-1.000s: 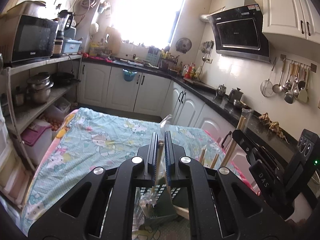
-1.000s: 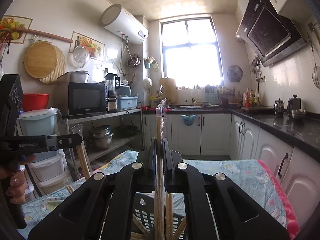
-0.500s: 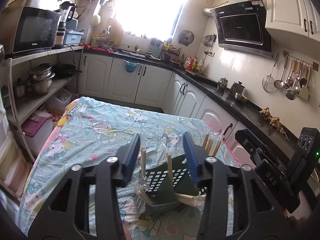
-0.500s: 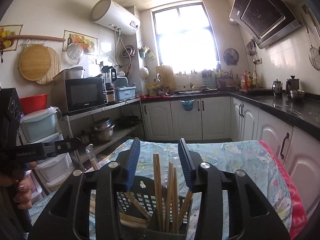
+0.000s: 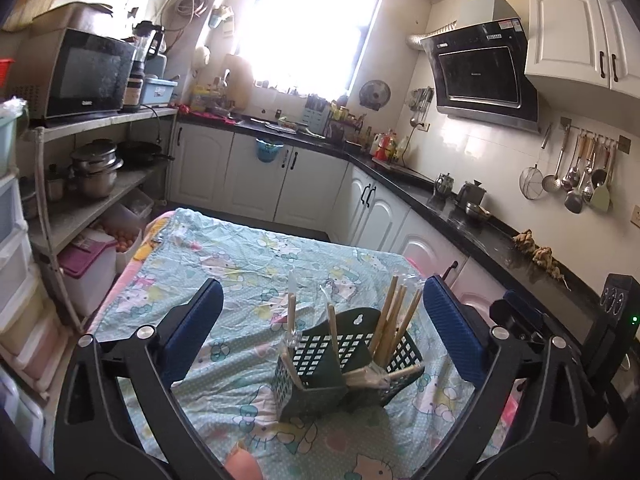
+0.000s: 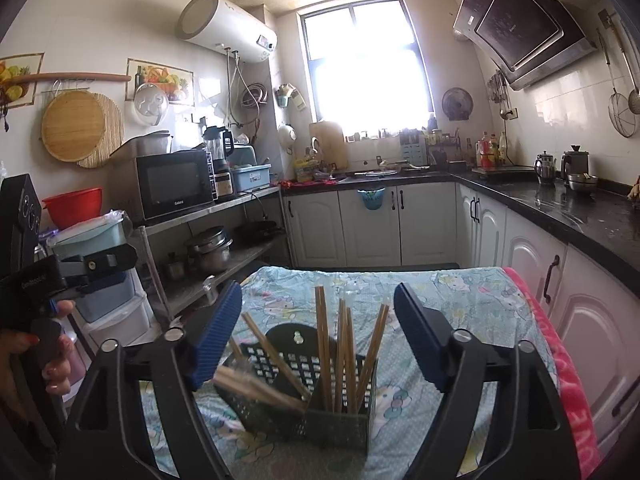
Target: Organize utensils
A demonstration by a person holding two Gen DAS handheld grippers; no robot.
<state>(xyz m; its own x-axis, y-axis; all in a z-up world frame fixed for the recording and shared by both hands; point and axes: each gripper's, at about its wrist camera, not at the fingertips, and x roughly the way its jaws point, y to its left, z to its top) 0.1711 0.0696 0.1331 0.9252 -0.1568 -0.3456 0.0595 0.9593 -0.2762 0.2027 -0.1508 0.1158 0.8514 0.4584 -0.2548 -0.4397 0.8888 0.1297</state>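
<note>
Left wrist view: both the left hand-held gripper [image 5: 322, 320] and right hand-held gripper [image 6: 318, 334] were opening, nothing gripped, having just released wrapped chopsticks [image 5: 394, 322] into the green utensil basket [image 5: 344, 368] on the surface [image 5: 208, 272], likely finishing placement.

The utensil holder [image 6: 304, 408] looked like dark green perforated plastic, matt; the chopsticks [image 6: 325, 344] in it were pale wood, some in clear crinkly wrappers [image 5: 376, 374]; the tablecloth [image 5: 240, 264] was soft printed cloth, creased; the gripper pads [image 6: 218, 336] showed ribbed blue rubber on matt black plastic; the countertop [image 6: 560, 208] shone glossy black.
</note>
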